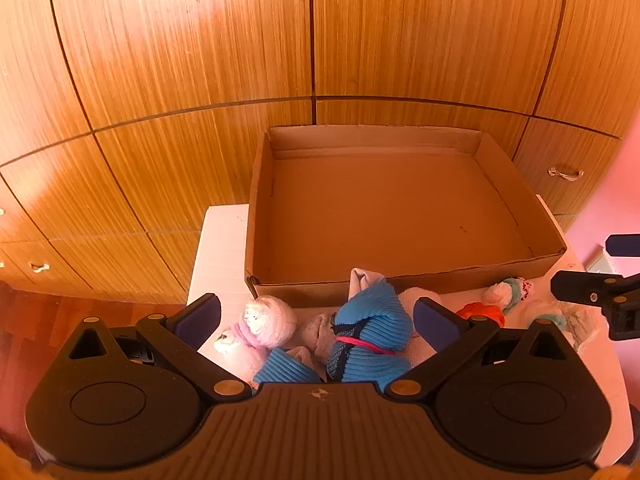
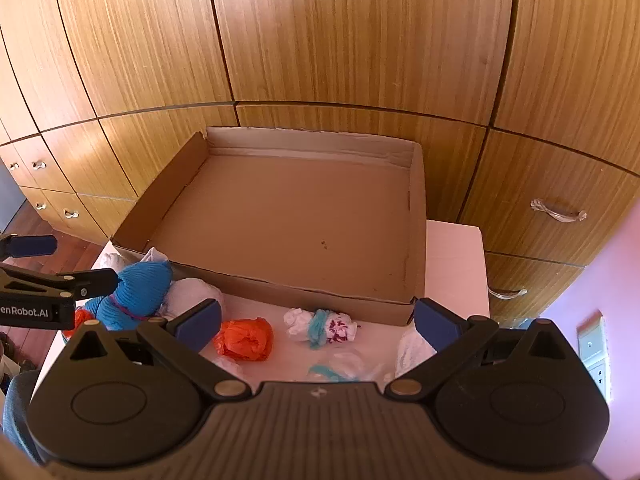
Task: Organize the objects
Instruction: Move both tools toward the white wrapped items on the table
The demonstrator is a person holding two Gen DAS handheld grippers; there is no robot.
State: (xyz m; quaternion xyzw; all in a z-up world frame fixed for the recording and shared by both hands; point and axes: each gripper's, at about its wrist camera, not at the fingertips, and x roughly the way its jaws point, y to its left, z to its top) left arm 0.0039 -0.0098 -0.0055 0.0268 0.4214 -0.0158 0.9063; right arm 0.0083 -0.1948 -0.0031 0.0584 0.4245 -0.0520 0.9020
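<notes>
Both grippers hang over the near edge of the desk (image 2: 456, 248), tilted down, jaws spread wide and holding nothing: the left gripper (image 1: 316, 316) over a heap of rolled socks, the right gripper (image 2: 316, 318) over smaller bundles.

Behind everything stands a wall of wooden cabinets (image 1: 200, 60) with metal handles (image 2: 558, 210). Against it, on the white desk, sits a shallow cardboard box (image 2: 418, 208), its floor bare.

Just in front of the box's near wall lies the clutter. A blue sock bundle (image 1: 372, 320) with a pink band is the biggest piece, between the left gripper's fingers but untouched. Beside it, to the left, rests a fluffy pink roll (image 1: 270, 322). Further right, an orange bundle (image 2: 244, 338) lies on the desk. Near it sits a white roll (image 2: 320, 326) with a teal band and purple marks, close to the box wall. Crumpled white pieces (image 2: 412, 348) lie by the right gripper's right finger.
</notes>
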